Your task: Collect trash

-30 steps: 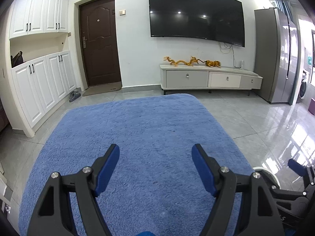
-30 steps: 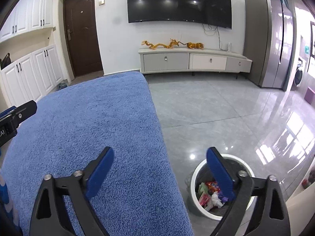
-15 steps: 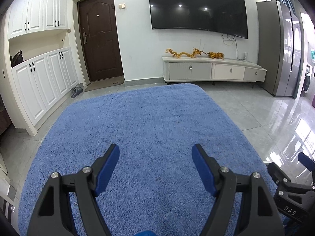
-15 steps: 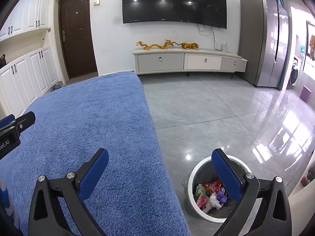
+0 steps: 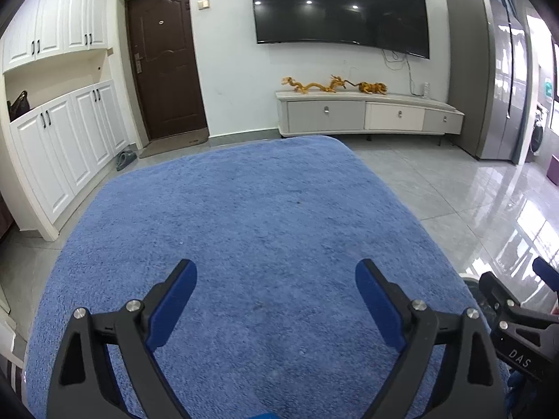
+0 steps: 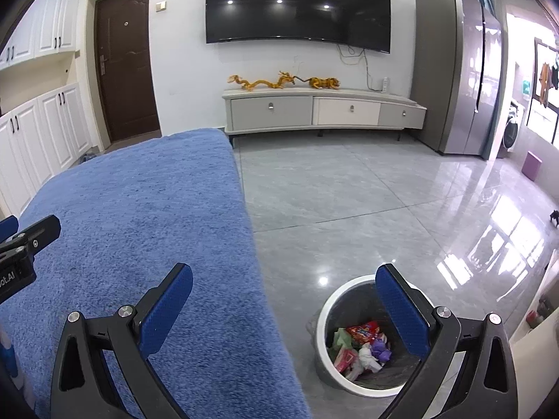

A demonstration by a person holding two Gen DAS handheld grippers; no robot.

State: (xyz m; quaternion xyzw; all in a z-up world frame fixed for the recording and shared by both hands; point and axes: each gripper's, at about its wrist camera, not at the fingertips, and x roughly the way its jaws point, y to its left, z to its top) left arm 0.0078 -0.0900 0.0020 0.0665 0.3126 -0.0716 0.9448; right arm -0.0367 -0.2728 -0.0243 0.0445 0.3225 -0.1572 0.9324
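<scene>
While the left gripper [image 5: 276,289] opens empty over fuzzy blue cloth [image 5: 244,216], the right gripper [image 6: 284,296] gapes empty.

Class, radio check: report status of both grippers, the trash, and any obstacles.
Left gripper opening, nothing between jaws. Right gripper open, empty. Trash in the bin on the floor beside the blue carpet. No obstacles seen.
</scene>
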